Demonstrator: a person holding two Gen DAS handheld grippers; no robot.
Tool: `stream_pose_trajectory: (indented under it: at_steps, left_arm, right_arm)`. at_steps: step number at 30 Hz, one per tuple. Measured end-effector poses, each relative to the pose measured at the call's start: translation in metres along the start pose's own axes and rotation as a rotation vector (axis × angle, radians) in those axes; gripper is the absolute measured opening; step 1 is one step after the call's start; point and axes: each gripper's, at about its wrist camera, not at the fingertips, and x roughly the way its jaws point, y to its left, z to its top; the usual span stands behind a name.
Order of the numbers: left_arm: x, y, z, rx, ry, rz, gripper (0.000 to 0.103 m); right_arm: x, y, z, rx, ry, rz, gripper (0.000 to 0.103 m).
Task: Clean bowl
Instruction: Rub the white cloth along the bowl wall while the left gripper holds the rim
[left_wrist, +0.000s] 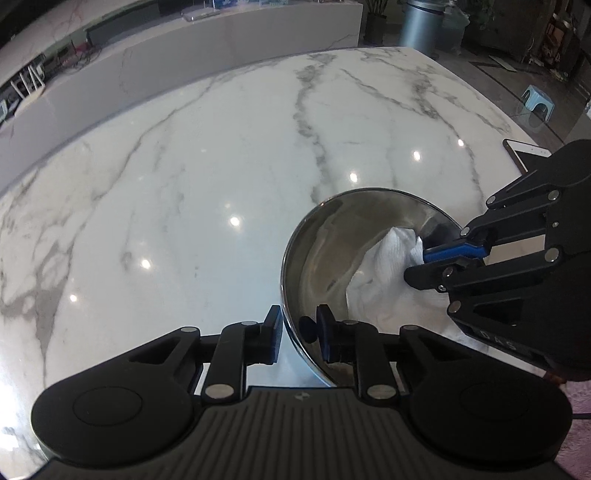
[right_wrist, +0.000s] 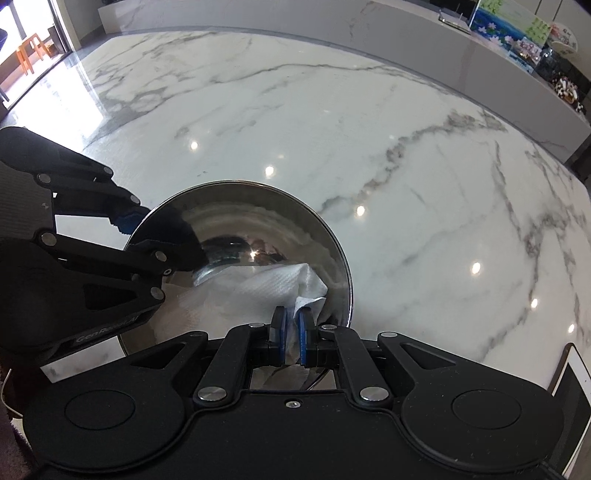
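Left wrist view: left gripper (left_wrist: 298, 334) straddles the steel bowl's (left_wrist: 325, 258) rim, jaws clamped on it to steady it on the marble table (left_wrist: 184, 166). Right wrist view: right gripper (right_wrist: 291, 326) pinches the paper towel (right_wrist: 258, 291), pressing it inside the bowl to wipe.

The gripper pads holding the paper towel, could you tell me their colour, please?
Blue pads on the right gripper, clearest in the right wrist view.
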Motion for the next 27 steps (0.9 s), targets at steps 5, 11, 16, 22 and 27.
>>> stream_pose_trajectory:
  at_steps: [5,11,16,22,27]
  left_arm:
    - [0.001,-0.002,-0.002,0.019,-0.006,0.005,0.018]
    - [0.003,-0.006,-0.001,0.071,-0.021,0.023,0.018]
    - [0.005,-0.007,-0.001,0.086,-0.026,0.014,0.018]
    - [0.006,-0.007,-0.001,0.092,-0.028,0.012,0.018]
    - [0.006,-0.006,0.000,0.090,-0.025,0.010,0.018]
  right_arm:
    - [0.000,0.002,0.001,-0.008,0.000,-0.006,0.005]
    - [-0.001,0.000,0.006,-0.007,-0.027,-0.040,0.004]
    - [-0.001,0.000,0.017,-0.018,-0.062,-0.073,0.004]
    - [-0.012,0.003,0.031,-0.044,-0.138,-0.094,0.004]
    - [-0.014,0.010,0.035,-0.093,-0.088,-0.054,0.010]
